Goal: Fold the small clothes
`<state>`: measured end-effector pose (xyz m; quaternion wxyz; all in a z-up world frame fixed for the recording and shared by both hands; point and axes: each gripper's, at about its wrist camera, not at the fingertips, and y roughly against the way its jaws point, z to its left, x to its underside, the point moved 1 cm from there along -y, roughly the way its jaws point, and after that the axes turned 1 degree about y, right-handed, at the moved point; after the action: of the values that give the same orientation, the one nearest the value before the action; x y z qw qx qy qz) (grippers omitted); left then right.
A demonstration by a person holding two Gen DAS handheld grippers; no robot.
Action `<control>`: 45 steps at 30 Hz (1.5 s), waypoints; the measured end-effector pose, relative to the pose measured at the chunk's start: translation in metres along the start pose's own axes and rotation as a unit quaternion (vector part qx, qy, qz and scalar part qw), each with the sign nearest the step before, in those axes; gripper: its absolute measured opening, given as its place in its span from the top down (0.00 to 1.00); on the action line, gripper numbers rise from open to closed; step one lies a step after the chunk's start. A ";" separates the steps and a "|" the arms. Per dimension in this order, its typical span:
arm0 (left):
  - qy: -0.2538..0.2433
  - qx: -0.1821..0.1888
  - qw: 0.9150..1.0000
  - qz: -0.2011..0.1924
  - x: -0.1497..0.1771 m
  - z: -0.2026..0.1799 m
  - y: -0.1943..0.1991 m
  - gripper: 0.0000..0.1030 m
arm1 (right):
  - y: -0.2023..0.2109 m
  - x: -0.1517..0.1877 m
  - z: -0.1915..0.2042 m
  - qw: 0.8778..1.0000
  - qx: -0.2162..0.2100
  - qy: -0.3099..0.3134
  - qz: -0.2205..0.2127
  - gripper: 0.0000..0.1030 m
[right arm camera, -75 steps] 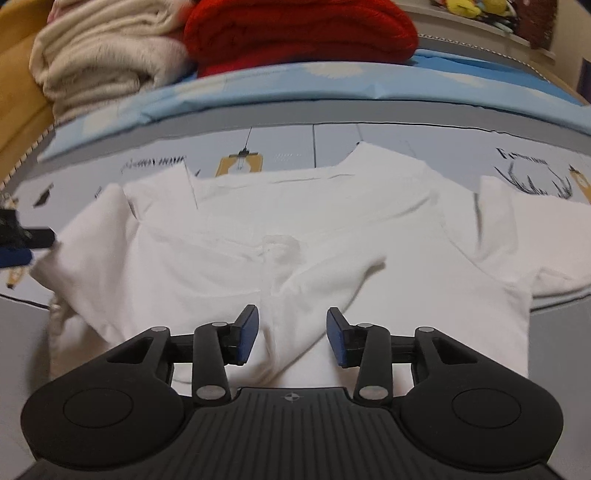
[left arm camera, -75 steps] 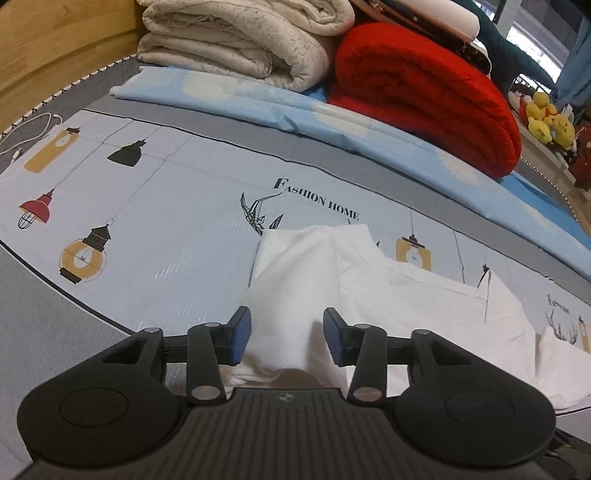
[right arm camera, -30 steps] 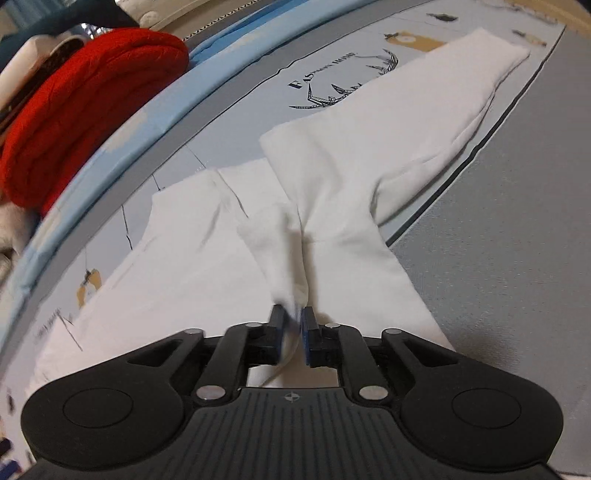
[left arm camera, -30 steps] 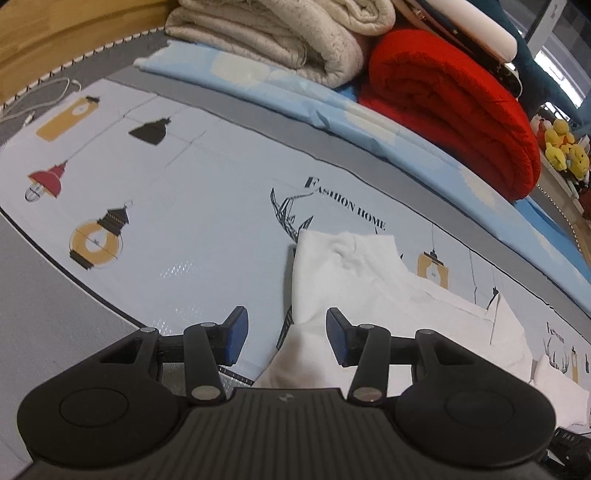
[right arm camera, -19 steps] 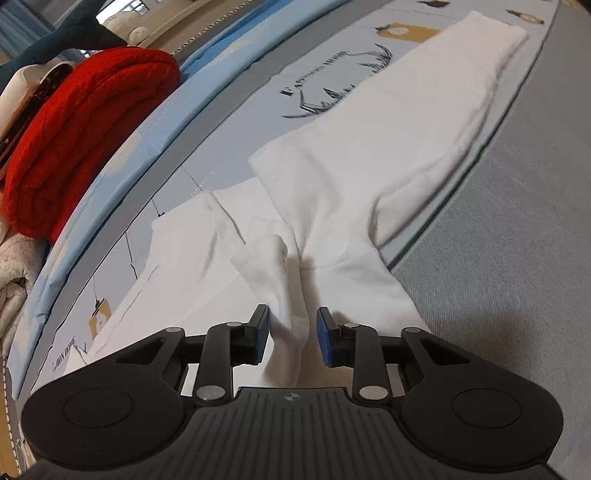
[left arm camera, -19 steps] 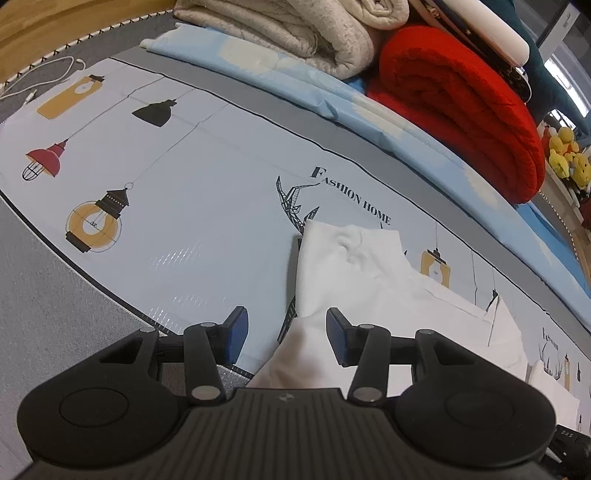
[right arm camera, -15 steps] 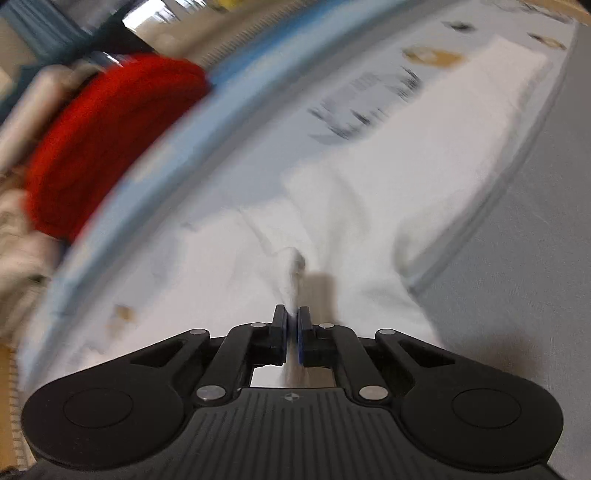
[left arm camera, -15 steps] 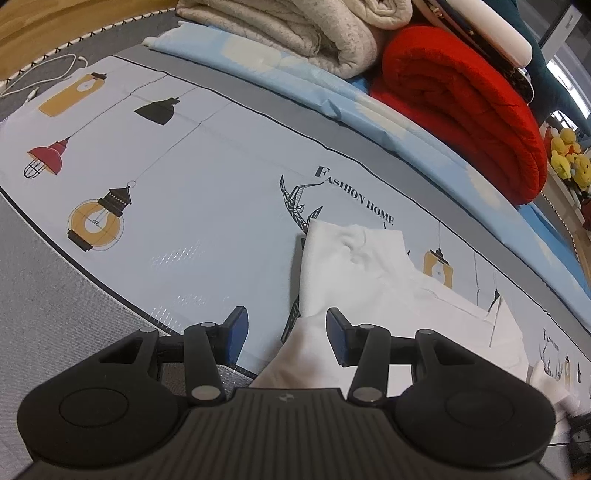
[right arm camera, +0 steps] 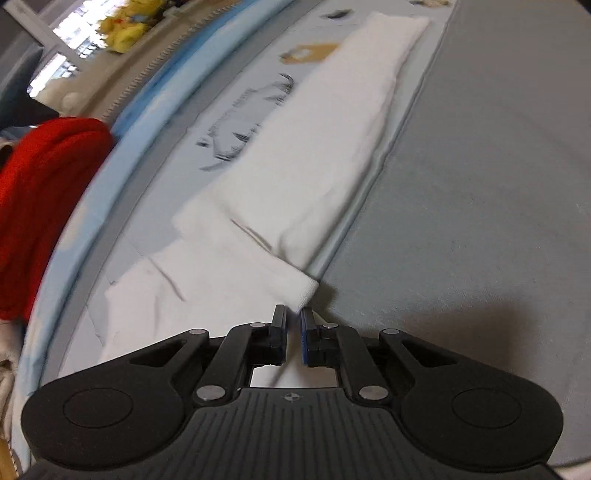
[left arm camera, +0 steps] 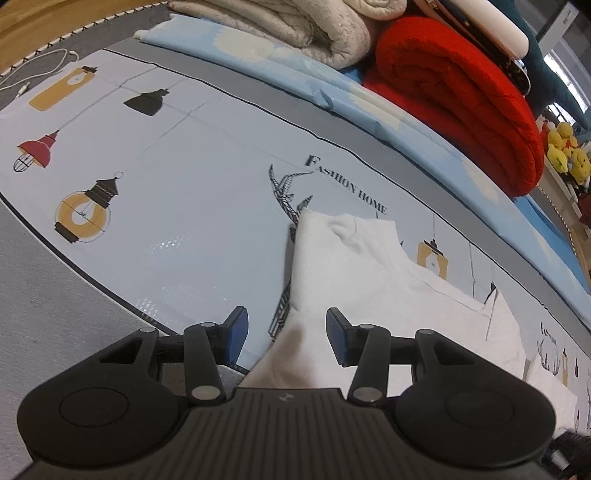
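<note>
A: What is the cloth like?

B: A small white garment of soft knit cotton (left arm camera: 369,269) lies flat on the pale blue printed bed sheet (left arm camera: 184,206), in the lower right of the left wrist view. One part is folded into a long smooth band that reaches to the upper right of the right wrist view (right arm camera: 325,147).

A: And the tools?

B: The left gripper (left arm camera: 283,334) stands half wide, its blue pads (left arm camera: 236,332) apart; white cloth lies under the gap, not pressed. The right gripper (right arm camera: 293,320) is nearly closed and has just opened a little; a ribbed hem corner sits at its tips, but I cannot tell if the pads pinch it.

A: The room?

B: A thick red quilted blanket (left arm camera: 461,99), rolled, and a cream fleece one (left arm camera: 295,26) are piled at the top. Yellow plush toys (left arm camera: 565,155) sit at the right edge.
</note>
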<state>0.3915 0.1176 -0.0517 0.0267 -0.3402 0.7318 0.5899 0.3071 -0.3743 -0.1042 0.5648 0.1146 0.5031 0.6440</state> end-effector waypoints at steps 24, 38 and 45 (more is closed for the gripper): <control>0.010 0.039 0.998 0.050 0.016 -0.008 -0.022 0.78 | -0.010 -0.005 0.006 1.000 0.013 0.017 0.011 0.92; 0.003 0.026 0.994 0.106 0.039 -0.022 -0.044 0.69 | -0.037 0.000 0.004 0.995 -0.017 0.028 0.098 0.81; -0.033 0.039 0.991 0.126 0.053 -0.041 -0.054 0.58 | -0.017 -0.009 0.014 0.995 -0.046 0.063 0.058 0.77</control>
<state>0.3946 0.0526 -0.1080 -0.0102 -0.2244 0.7898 0.5708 0.3312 -0.3770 -0.1072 0.4983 0.0763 0.5002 0.7041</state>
